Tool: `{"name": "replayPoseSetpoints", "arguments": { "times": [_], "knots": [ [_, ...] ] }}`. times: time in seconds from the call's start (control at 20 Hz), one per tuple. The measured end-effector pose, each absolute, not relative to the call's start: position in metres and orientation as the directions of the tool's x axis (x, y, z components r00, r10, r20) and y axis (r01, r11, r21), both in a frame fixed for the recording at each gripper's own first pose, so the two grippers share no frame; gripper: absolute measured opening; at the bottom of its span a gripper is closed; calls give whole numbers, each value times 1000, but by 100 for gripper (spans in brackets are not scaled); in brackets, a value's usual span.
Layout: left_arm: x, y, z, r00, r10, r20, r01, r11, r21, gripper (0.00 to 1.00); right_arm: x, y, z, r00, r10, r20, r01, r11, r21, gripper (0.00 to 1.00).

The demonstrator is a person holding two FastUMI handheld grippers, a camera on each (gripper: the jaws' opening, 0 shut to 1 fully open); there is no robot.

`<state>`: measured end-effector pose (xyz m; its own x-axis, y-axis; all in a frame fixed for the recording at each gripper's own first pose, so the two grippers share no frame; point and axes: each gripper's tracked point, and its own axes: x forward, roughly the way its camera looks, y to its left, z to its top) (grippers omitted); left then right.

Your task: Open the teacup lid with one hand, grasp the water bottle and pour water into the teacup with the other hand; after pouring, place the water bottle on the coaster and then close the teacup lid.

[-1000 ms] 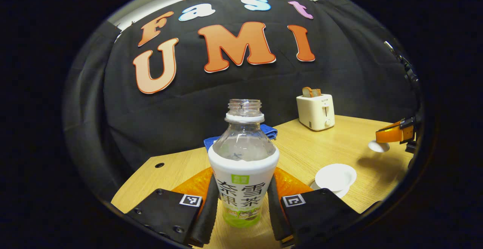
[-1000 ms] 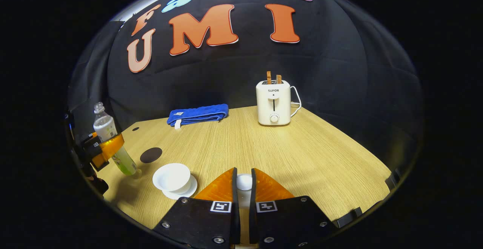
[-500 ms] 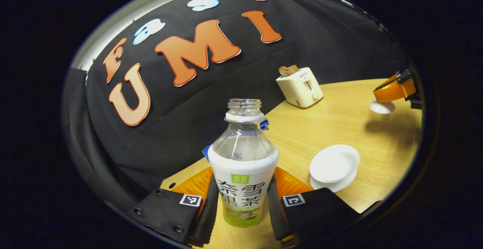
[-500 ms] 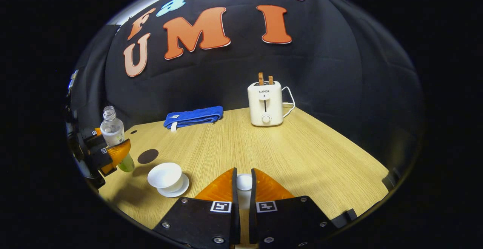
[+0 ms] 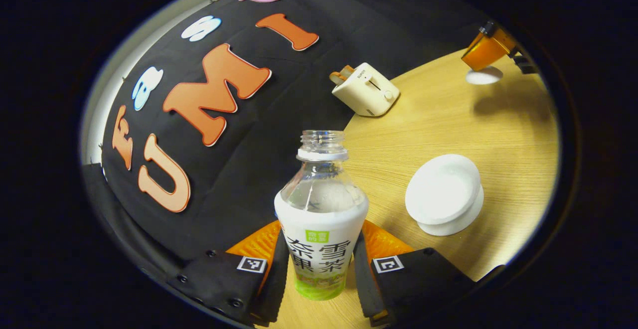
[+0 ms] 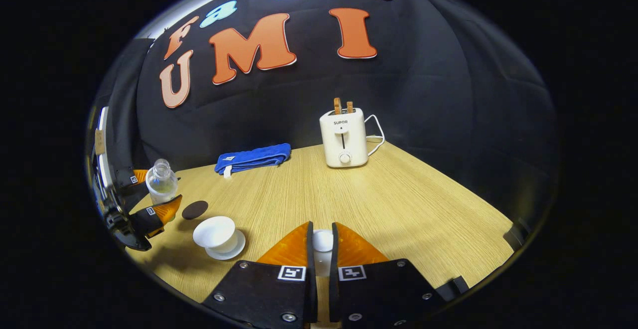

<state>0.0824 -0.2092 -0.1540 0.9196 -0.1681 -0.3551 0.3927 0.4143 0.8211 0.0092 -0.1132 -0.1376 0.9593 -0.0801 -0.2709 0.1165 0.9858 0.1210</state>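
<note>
My left gripper (image 5: 319,261) is shut on the open, uncapped water bottle (image 5: 321,209), which is tipped with its mouth leaning toward the white teacup (image 5: 442,193) on its saucer. In the right gripper view the bottle (image 6: 160,183) hangs tilted above the table just left of the teacup (image 6: 216,233), with the dark round coaster (image 6: 195,210) between them. My right gripper (image 6: 322,243) is shut on the knob of the white teacup lid (image 6: 322,242), held off to the cup's right. In the left gripper view that lid (image 5: 483,75) sits under the far gripper (image 5: 487,50).
A cream toaster (image 6: 344,137) with toast stands at the back of the wooden table (image 6: 398,209). A folded blue towel (image 6: 254,157) lies along the back edge to its left. Black cloth walls the booth behind.
The left gripper has rolled the bottle further over, tilting it toward the teacup and bringing it closer. The right gripper and lid have stayed nearly still.
</note>
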Motion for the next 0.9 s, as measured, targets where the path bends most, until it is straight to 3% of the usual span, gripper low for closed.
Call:
{"name": "replayPoseSetpoints", "arguments": {
  "times": [0.9],
  "knots": [
    [92, -203, -167, 920, -143, -366, 370, 4, 929, 63, 7, -111, -144, 958, -70, -278, 107, 987, 122, 10]
  ]
}}
